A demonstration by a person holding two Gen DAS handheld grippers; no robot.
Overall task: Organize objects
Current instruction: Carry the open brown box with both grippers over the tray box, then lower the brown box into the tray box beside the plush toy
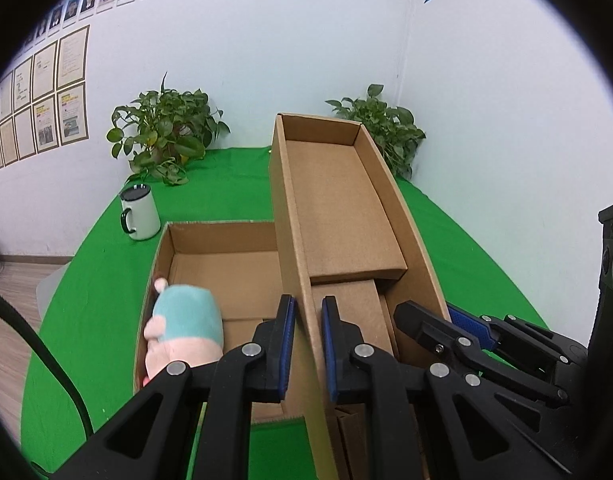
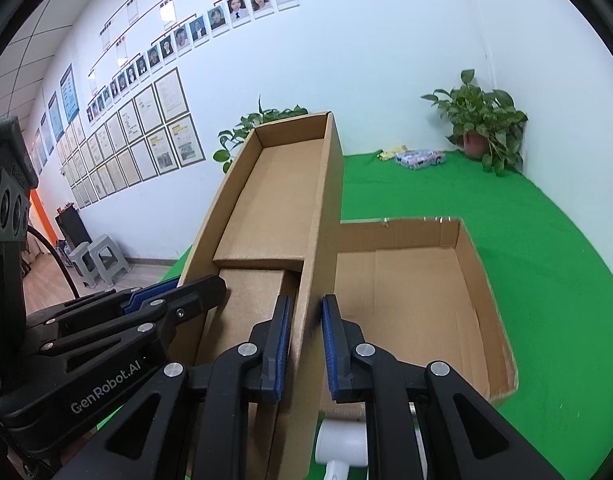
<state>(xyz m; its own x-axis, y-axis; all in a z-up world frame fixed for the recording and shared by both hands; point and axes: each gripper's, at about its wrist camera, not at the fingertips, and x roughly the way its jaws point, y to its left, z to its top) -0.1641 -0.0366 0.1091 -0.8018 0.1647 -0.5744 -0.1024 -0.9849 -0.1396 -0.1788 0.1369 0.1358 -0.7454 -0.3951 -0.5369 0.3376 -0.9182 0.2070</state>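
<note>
A long brown cardboard lid [image 1: 338, 200] is held up, tilted over an open cardboard box [image 1: 226, 276] on the green table. My left gripper [image 1: 308, 344] is shut on the lid's left side wall. My right gripper [image 2: 306, 344] is shut on the lid's [image 2: 274, 204] right side wall; it also shows in the left wrist view [image 1: 446, 320]. The box [image 2: 418, 300] lies partly under the lid. A plush toy with a teal cap [image 1: 184, 328] sits in the box's near left corner. A white object [image 2: 340, 444] shows below the right gripper.
A white mug with a dark handle [image 1: 139, 213] stands left of the box. Potted plants [image 1: 166, 132] [image 2: 482, 124] stand at the table's back corners. A wrapped packet [image 2: 420, 158] lies at the back. Grey stools [image 2: 98, 260] stand on the floor at left.
</note>
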